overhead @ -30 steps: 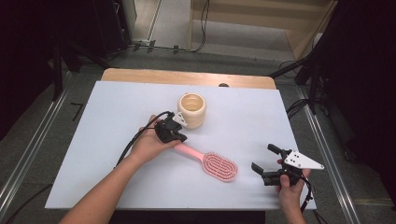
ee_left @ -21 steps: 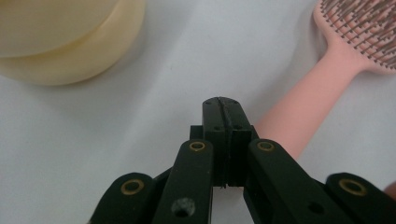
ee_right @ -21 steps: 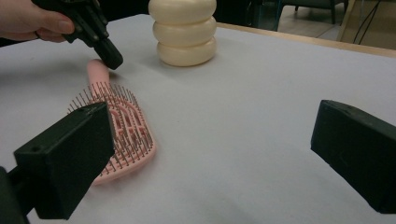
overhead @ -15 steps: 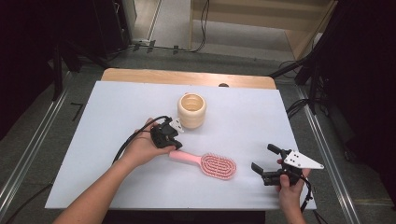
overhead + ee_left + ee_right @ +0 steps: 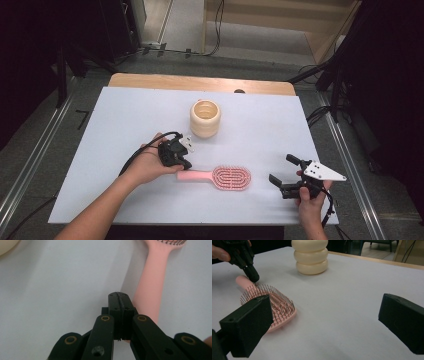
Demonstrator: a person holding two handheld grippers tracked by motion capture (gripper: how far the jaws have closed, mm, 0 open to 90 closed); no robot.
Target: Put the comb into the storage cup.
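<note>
**Left claw at the brush handle, right claw waiting wide**

High view: the pink hairbrush (image 5: 220, 177) is lying on the white surface (image 5: 125, 115), in front of the cream ribbed cup (image 5: 205, 118) and well apart from it. Its long axis is running nearly left to right, handle pointing toward the left claw (image 5: 182, 162), bristled head pointing toward the right claw (image 5: 280, 184). The left claw is sitting at the handle's end; the right claw is resting near the surface's right front corner, spread wide and holding nothing.

Left gripper view: the jaws are pressing together with nothing between them, and the handle is lying just to their right, stretching away toward the bristles.

Right gripper view: the brush is lying bristles-up, head nearest, with the left claw's tip poised right by the handle, though contact is hard to judge.

The step in hand is probably gripping the handle. Doing it well likely means parting the jaws first, straddling the handle across its width, then closing squarely so the brush is not swinging.
</note>
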